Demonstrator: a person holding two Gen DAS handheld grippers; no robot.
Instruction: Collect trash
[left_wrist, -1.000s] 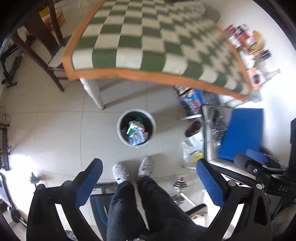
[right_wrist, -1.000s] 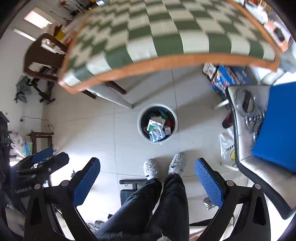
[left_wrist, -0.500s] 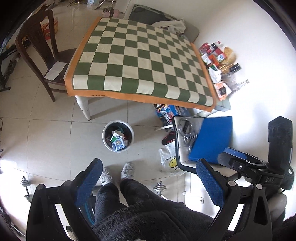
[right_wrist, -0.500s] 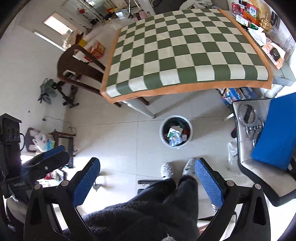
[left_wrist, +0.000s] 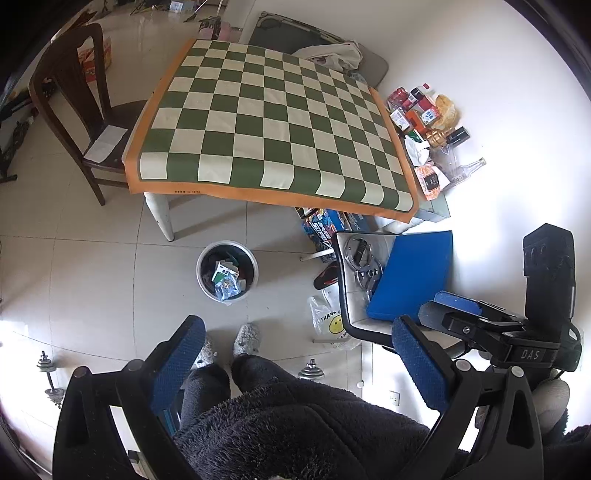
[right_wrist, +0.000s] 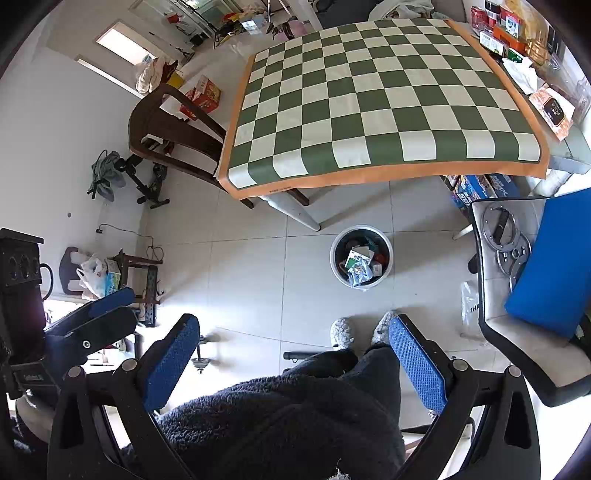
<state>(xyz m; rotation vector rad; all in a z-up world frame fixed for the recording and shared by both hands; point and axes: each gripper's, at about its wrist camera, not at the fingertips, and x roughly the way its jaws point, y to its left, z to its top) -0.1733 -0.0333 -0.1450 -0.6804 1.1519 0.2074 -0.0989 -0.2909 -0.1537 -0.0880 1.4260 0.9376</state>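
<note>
A round bin (left_wrist: 226, 271) (right_wrist: 361, 255) with a pale rim stands on the tiled floor in front of the checkered table (left_wrist: 273, 125) (right_wrist: 376, 99); it holds boxes and wrappers. Both views look down from high above. My left gripper (left_wrist: 295, 354) is open and holds nothing; the person's legs and slippers show between its blue pads. My right gripper (right_wrist: 291, 350) is open too, with nothing in it. Each gripper appears at the edge of the other's view: the right gripper (left_wrist: 517, 332), the left gripper (right_wrist: 74, 325).
Packets, jars and bottles (left_wrist: 424, 122) (right_wrist: 517, 33) crowd the table's right edge. A chair with a blue cushion (left_wrist: 410, 273) (right_wrist: 550, 266) stands right of the bin, a dark wooden chair (left_wrist: 74, 110) (right_wrist: 170, 125) left of the table. Dumbbells (left_wrist: 51, 376) lie on the floor.
Both grippers have risen well above the floor, so bin and table look smaller and the whole tabletop shows. Both stay open.
</note>
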